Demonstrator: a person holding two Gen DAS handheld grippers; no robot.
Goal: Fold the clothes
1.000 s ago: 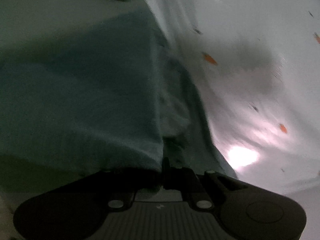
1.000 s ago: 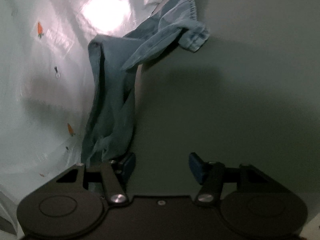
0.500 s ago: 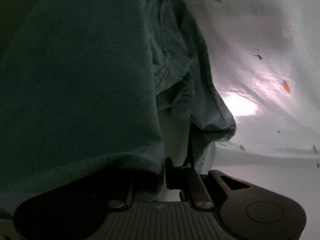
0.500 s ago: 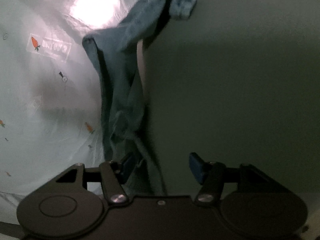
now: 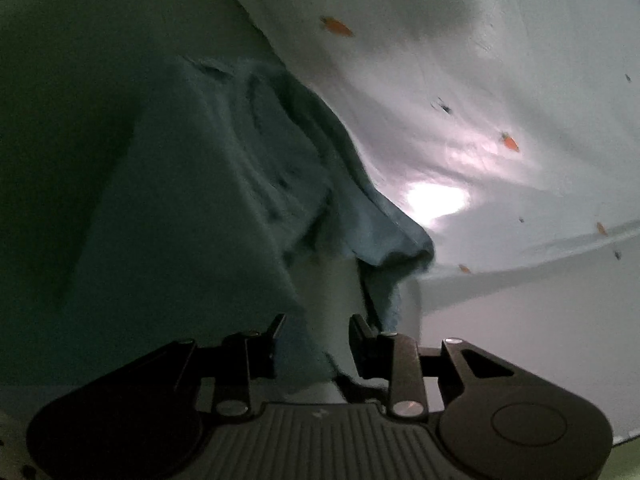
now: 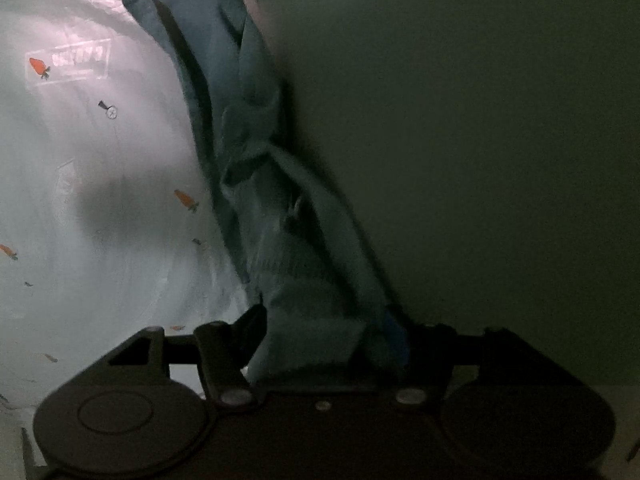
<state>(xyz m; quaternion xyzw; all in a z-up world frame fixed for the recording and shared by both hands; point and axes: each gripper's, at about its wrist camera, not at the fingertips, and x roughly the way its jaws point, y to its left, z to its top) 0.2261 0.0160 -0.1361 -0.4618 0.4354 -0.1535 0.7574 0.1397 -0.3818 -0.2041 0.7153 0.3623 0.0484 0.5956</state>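
In the middle of both frames the blue garment [image 5: 248, 184] hangs bunched — folding seems barely begun; left tool [image 5: 316, 336] stands apart, right tool [image 6: 328, 336] is clamped on the cloth.

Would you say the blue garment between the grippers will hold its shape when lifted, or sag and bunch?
Probably sag: the blue garment already hangs in deep folds and twists in the right wrist view. It looks light and thin, since its edge curls loosely over the carrot-print sheet. It may slip, as the left gripper stands open around it.

Garment [image 5: 224, 208]: soft matt teal cloth; sheet [image 5: 500, 80]: glossy carrot-print plastic.
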